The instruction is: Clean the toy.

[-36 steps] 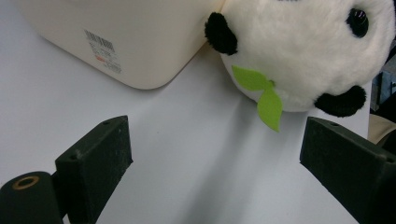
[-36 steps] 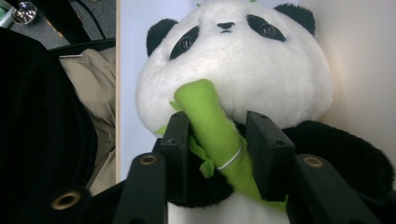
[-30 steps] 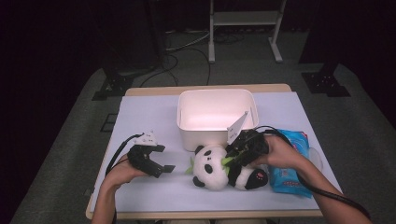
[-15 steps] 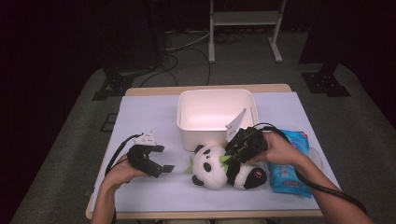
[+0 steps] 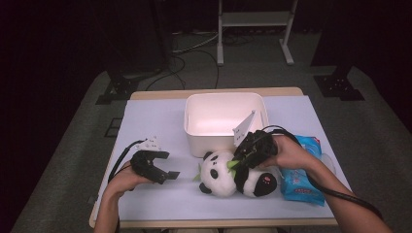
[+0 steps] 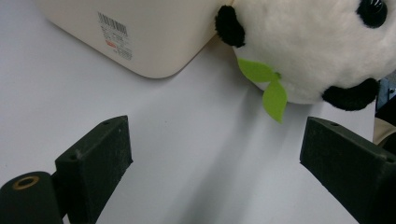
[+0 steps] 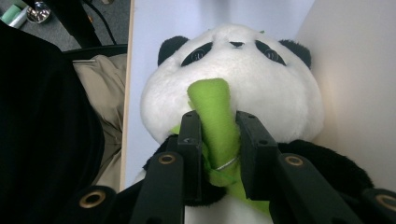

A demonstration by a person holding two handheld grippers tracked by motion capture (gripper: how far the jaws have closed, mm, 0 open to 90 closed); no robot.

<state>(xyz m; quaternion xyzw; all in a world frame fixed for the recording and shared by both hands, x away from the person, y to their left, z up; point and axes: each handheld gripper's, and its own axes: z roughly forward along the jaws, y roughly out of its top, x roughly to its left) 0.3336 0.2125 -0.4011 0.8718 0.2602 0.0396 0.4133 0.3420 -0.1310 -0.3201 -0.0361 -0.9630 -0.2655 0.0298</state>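
Right gripper (image 7: 218, 140) on panda's green stalk, left gripper (image 5: 156, 169) idle.
Right jaws have just been closing and now pinch the green stalk (image 7: 212, 114) at the toy panda (image 5: 235, 175), which lies on the counter (image 5: 155, 126) just in front of the white bin (image 5: 224, 119), beside a blue pack (image 5: 302, 174). Left jaws spread wide, nothing between them.

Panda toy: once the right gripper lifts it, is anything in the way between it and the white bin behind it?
Nothing visible blocks it. The right gripper is shut on the panda toy's green bamboo piece. The white bin stands directly behind, open-topped and empty; only its near wall must be cleared. The left gripper waits open, off to the side.
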